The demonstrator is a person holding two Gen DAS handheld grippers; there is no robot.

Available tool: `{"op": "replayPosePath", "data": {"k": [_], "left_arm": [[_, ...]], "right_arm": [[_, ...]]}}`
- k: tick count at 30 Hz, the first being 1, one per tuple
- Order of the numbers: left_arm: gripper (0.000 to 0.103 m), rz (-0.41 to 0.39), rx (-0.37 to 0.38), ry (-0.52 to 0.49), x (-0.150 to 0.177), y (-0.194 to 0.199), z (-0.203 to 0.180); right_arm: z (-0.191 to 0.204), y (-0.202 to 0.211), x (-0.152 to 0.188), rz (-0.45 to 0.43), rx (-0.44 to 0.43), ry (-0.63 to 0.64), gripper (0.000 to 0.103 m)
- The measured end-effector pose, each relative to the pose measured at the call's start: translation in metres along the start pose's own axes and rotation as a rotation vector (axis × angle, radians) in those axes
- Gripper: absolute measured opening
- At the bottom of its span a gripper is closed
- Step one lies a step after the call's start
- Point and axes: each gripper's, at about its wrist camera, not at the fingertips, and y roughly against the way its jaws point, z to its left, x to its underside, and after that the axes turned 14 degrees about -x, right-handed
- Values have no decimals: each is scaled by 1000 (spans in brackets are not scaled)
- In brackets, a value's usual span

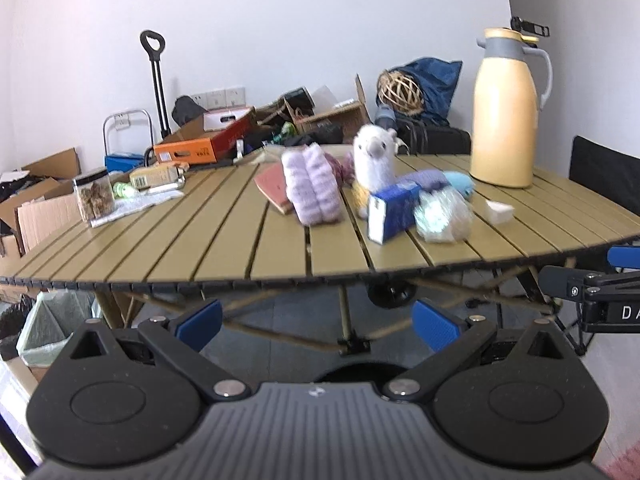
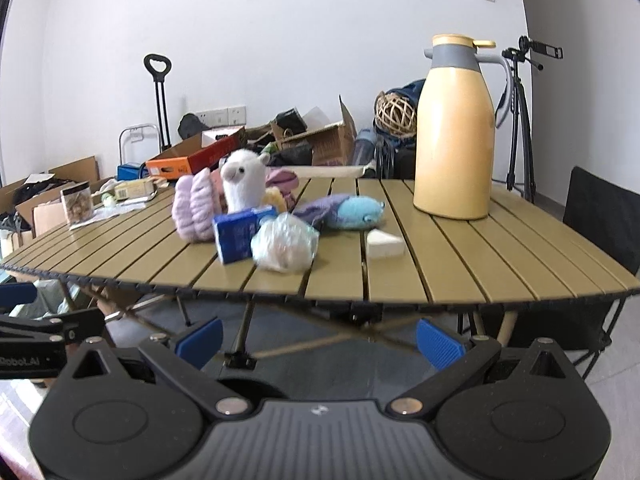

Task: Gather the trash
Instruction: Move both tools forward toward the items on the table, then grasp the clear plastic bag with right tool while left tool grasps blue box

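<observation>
A crumpled clear plastic bag (image 2: 285, 243) lies near the front of the slatted table (image 2: 460, 264), beside a blue carton (image 2: 239, 233) and a white crumpled paper (image 2: 383, 243). The same bag (image 1: 442, 215), carton (image 1: 392, 211) and paper (image 1: 498, 211) show in the left wrist view. My left gripper (image 1: 318, 326) is open and empty, below and in front of the table edge. My right gripper (image 2: 319, 338) is open and empty, also below the table edge. The right gripper's arm (image 1: 592, 296) shows at the right of the left wrist view.
Plush toys (image 2: 244, 184), a purple fluffy item (image 2: 194, 204) and a tall yellow thermos jug (image 2: 454, 128) stand on the table. A jar (image 1: 94, 196) and small boxes sit at the table's left. A lined bin (image 1: 48, 328) stands on the floor at left. Boxes and bags crowd the back wall.
</observation>
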Motion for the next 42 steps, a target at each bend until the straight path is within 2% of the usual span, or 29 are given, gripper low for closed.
{"op": "replayPosePath", "data": {"k": [9,13,19,24,30,32,34,42], "left_arm": [[103,-30,-39,21,-26,-40,3],[103,-51,-34,12,-36,-53,3],[103,-56,-55,27,-47,-75,3],[103,-40,-58,57,-55,-92,6],[103,-16,-40,65,-58,-106,3],[103,-9,-33,67,-58,-108,2],[103,-6,-26,65,-59,-110,0],[103,15,-10,68,-60,-118,-10]], "right_arm": [[-2,-44,-25,-63,0,48,103],[0,-65,-32,-96,-11,72,103],[2,-101,-42,-100,5,122,102],[2,-129,-42,-76,11,108,93],[-3,-156,-38,-45,-31,51,74],[-1,-161,-38,-41,-30,53,64],[-1,-166,-38,-29,-35,46,58],[3,-168,-41,-13,-46,40,43]]}}
